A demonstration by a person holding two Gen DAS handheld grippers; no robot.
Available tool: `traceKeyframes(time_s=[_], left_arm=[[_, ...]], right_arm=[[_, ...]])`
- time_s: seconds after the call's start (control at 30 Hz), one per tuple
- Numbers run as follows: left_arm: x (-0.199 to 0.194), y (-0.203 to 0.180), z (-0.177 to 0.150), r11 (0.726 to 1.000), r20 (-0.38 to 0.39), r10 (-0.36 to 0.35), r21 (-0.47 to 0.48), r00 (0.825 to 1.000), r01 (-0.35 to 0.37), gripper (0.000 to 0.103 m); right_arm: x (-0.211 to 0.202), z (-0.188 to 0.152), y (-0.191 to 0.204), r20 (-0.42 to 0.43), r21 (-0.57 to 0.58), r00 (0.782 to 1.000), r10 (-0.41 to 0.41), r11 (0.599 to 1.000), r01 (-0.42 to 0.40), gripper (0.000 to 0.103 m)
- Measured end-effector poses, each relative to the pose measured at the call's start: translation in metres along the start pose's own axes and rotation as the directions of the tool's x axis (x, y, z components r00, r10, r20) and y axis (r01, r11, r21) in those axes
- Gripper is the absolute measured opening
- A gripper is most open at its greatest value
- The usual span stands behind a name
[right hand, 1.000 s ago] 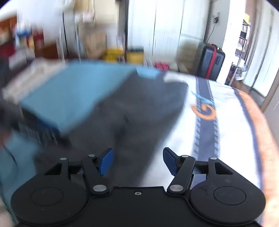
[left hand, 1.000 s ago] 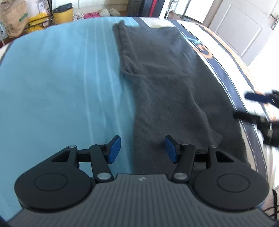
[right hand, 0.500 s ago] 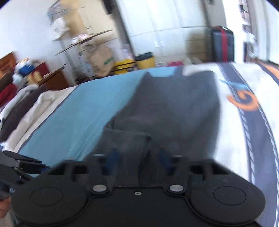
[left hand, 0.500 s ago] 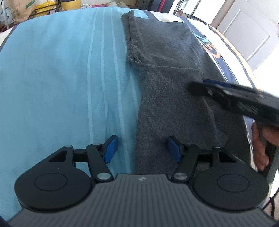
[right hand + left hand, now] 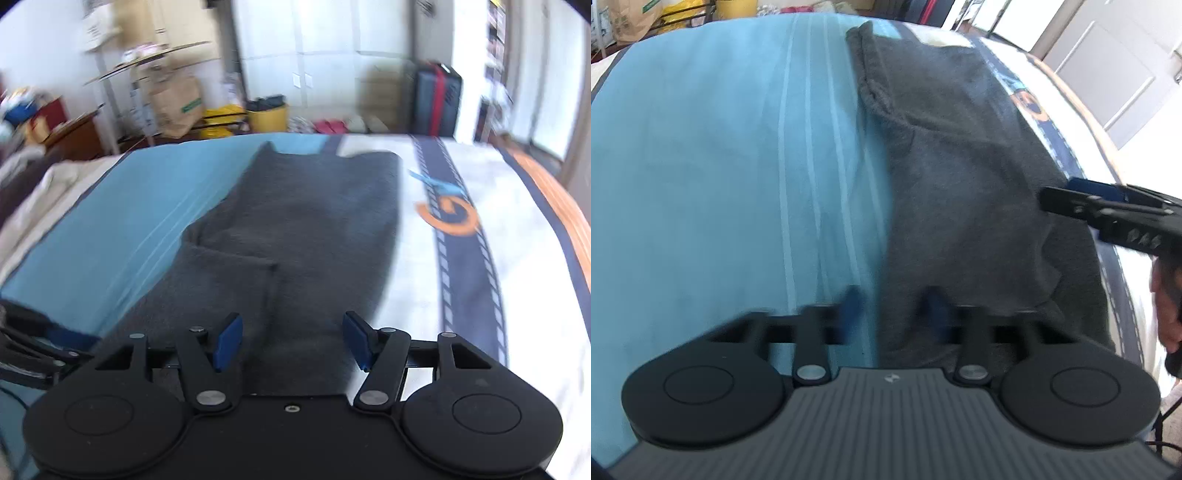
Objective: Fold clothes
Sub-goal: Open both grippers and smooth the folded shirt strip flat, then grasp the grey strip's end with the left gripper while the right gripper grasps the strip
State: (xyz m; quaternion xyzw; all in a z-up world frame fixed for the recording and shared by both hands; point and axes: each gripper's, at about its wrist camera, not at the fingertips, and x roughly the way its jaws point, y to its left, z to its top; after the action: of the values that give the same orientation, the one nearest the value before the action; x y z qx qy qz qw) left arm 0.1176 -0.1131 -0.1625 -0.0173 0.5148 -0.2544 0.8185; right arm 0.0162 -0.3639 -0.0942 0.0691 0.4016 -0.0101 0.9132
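Left wrist view: the left gripper [image 5: 892, 308] hangs low over the near left edge of a dark grey garment [image 5: 960, 177] that lies lengthwise on a bed, where the cloth meets the light blue sheet [image 5: 720, 166]. Its blue pads are smeared by motion; the jaws are closing, with the garment's edge lying under the gap between them, and the pads do not yet press on the cloth. The garment is folded narrow, with a hemmed edge running along its left side and a flap turned over near the middle. At the right, the right gripper [image 5: 1067, 194] reaches in above the garment's right edge, held by a hand [image 5: 1167, 299] at the frame's border.

Right wrist view: the right gripper [image 5: 291, 336] is poised over the near end of the same grey garment [image 5: 314, 221], its jaws opening, blue pads well apart, nothing pinched between them. The garment stretches away along the bed, blue sheet [image 5: 122, 221] to its left and a white bedspread [image 5: 517, 258] with a navy stripe and orange logo to its right. The left gripper [image 5: 33, 350] shows at the lower left edge. Beyond the bed stand a yellow bin [image 5: 267, 114], a brown paper bag [image 5: 177, 105] and a dark suitcase [image 5: 437, 101].
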Motion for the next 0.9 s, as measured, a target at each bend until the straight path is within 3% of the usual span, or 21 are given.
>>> traceKeyframes(time_s=[0.1,0.13,0.17,0.3,0.4,0.47,0.57,0.67,0.73,0.83,0.9], left_arm=[[-0.007,0.013,-0.01,0.994,0.03,0.091,-0.071,0.995,-0.089,0.012],[-0.01,0.018,-0.014,0.988,0.036,0.127,-0.095,0.991,-0.123,0.003],[-0.011,0.023,-0.017,0.986,0.039,0.121,-0.117,0.992,-0.116,0.003],[-0.013,0.038,-0.019,0.975,0.028,-0.045,-0.218,0.999,0.05,0.005],[-0.02,0.032,-0.017,0.977,0.068,-0.061,-0.199,0.996,0.074,0.008],[-0.023,0.034,-0.015,0.97,0.088,-0.095,-0.217,0.992,0.112,0.013],[-0.031,0.051,-0.016,0.917,0.179,-0.112,-0.36,0.977,0.171,0.025],[-0.039,0.064,-0.014,0.885,0.248,-0.134,-0.405,0.959,0.228,0.03],[-0.031,0.057,-0.011,0.898,0.207,-0.181,-0.364,0.962,0.247,0.047],[-0.008,0.039,-0.012,0.924,0.079,-0.198,-0.318,0.977,0.213,0.048],[0.0,0.034,-0.015,0.936,0.039,-0.136,-0.323,0.99,0.141,0.048]], right_arm=[[-0.016,-0.004,-0.02,-0.016,0.11,1.0,-0.011,0.994,0.013,0.067],[-0.02,-0.009,-0.028,-0.024,0.153,1.0,0.002,0.988,0.002,0.067],[-0.024,-0.014,-0.036,-0.031,0.195,0.999,0.014,0.981,-0.008,0.067],[-0.029,-0.041,-0.062,-0.069,0.408,0.988,0.14,0.907,-0.1,0.067],[-0.027,-0.057,-0.069,-0.061,0.515,0.97,0.234,0.84,-0.17,0.067],[-0.022,-0.065,-0.067,-0.077,0.544,0.962,0.262,0.82,-0.179,0.068],[-0.011,-0.071,-0.061,-0.116,0.539,0.971,0.208,0.834,-0.114,0.068],[-0.004,-0.075,-0.058,-0.108,0.548,0.984,0.139,0.835,-0.058,0.074],[-0.002,-0.075,-0.055,-0.074,0.577,0.989,0.125,0.815,-0.06,0.074],[0.003,-0.076,-0.053,-0.044,0.606,0.983,0.175,0.787,-0.113,0.074],[0.006,-0.081,-0.056,-0.037,0.63,0.971,0.238,0.759,-0.162,0.074]])
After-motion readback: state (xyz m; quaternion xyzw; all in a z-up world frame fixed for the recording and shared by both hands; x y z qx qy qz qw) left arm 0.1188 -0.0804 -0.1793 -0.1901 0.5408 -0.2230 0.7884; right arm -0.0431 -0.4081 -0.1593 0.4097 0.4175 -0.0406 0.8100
